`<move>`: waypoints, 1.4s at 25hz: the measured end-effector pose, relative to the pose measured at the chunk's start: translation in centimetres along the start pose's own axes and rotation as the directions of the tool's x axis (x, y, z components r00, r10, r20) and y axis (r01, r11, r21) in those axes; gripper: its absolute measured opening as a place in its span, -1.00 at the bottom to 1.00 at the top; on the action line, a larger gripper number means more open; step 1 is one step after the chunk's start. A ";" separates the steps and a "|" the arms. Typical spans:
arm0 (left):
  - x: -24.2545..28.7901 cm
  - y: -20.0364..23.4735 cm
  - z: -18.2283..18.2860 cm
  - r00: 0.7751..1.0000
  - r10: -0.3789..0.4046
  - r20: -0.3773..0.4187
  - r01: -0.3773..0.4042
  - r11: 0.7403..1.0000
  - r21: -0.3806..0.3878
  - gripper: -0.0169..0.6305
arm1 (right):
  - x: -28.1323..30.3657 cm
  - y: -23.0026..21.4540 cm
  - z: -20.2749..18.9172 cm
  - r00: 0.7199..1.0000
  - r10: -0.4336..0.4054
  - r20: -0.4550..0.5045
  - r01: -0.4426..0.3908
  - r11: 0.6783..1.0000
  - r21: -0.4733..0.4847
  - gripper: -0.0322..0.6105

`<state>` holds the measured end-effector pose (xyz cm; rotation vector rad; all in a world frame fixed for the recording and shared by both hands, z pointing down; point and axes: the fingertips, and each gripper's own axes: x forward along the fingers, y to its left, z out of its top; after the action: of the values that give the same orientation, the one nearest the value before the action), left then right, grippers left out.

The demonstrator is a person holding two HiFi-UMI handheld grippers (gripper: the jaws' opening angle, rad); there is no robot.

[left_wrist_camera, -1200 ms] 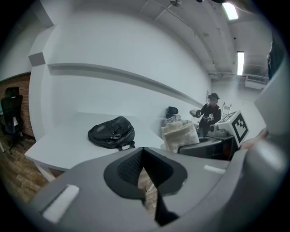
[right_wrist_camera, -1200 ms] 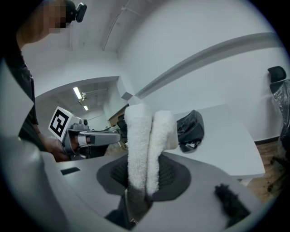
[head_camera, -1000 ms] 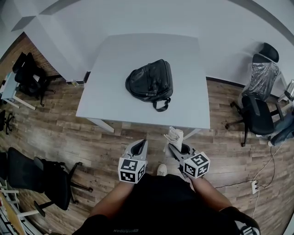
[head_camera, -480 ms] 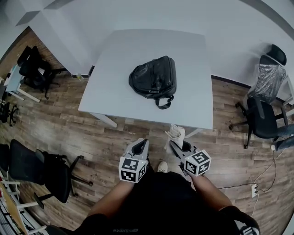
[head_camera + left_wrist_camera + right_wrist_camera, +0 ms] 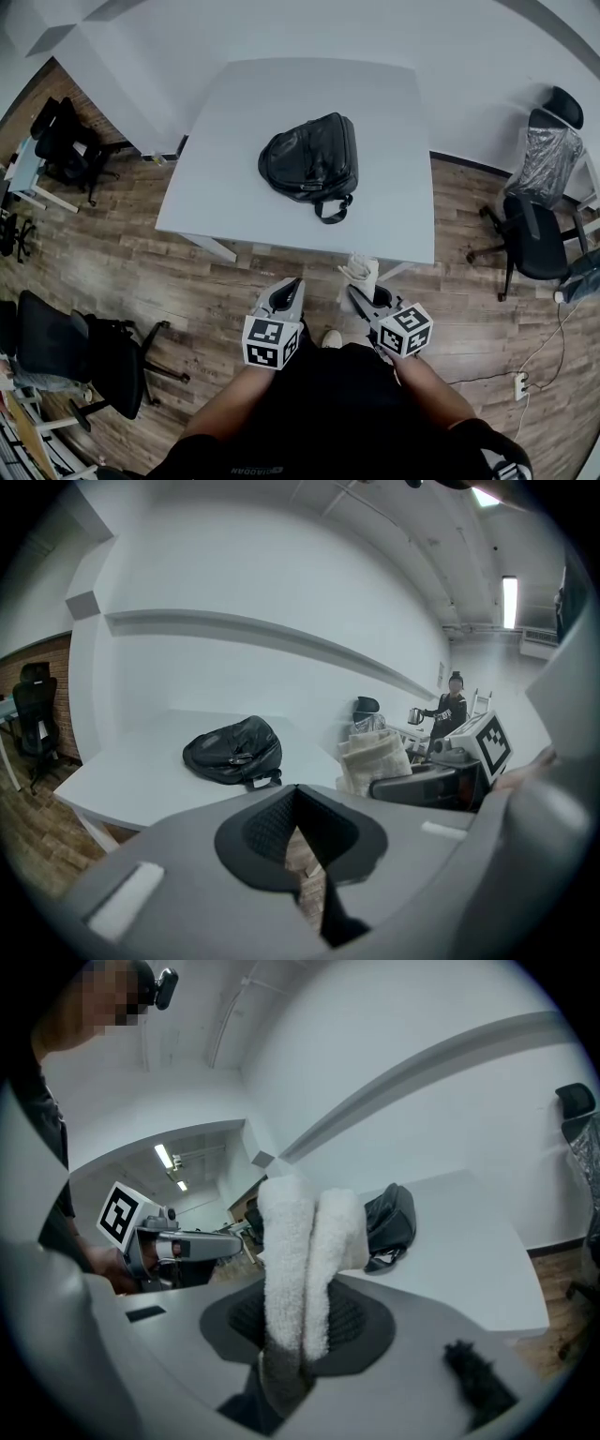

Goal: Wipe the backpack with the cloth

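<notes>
While I stand short of the worktop [image 5: 225, 141], over the wood floor, the holding reads as follows. Item one: backpack [image 5: 312, 159], black, lying flat near the middle of the worktop, well apart from both tongs and on the far side of them; its long axis runs roughly near to far with a slight lean, and the carry loop hangs off the near end, towards me. Item two: cloth [image 5: 359, 272], pale and fleecy, folded double, standing upright out of the right tongs [image 5: 356, 295], which are clenched on its lower end. Item three: left tongs [image 5: 291, 284], jaws closed together with nothing between them, only floor showing through the slit behind the pads. Bearing: the backpack lies ahead and a little to the left of the right tongs, and almost straight ahead of the left tongs, so the left is slightly better lined up, though both are about equally far off. Judgement: the wipe is not yet begun. The cloth hand must carry forward over the near edge of the worktop and somewhat leftward to meet the bag, most likely stroking along that near-to-far axis, with the empty left free to steady the near end.
</notes>
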<state>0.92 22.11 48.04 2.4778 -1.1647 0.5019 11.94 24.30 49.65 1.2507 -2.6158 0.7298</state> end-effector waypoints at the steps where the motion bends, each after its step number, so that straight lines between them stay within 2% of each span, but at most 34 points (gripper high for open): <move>1: 0.1 0.2 0.0 1.000 0.001 0.001 -0.001 1.000 -0.003 -0.93 | 0.1 -0.1 0.0 1.000 -0.002 -0.001 0.002 1.000 0.001 -0.61; 10: 1.5 1.5 -0.6 1.000 -0.010 -0.015 0.009 0.999 -0.034 -0.93 | 1.5 -1.0 -0.3 0.999 -0.017 -0.030 0.017 1.000 0.015 -0.61; 24: 2.9 6.9 0.1 0.999 0.028 -0.023 -0.029 0.998 -0.060 -0.93 | 7.1 -1.5 1.7 0.998 0.010 -0.056 -0.009 1.000 0.017 -0.61; 32: 5.3 9.5 -0.1 0.998 0.009 -0.058 -0.014 0.996 -0.085 -0.93 | 10.4 -2.8 2.0 0.995 0.006 -0.097 -0.003 0.999 0.034 -0.61; 35: 6.3 10.3 0.4 0.998 -0.003 -0.058 -0.001 0.997 -0.072 -0.93 | 11.8 -3.2 2.1 0.994 0.004 -0.113 0.001 0.999 0.046 -0.61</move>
<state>-3.33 11.59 52.24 2.3862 -1.1393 0.5186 7.00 13.41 52.94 1.1830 -2.5228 0.8402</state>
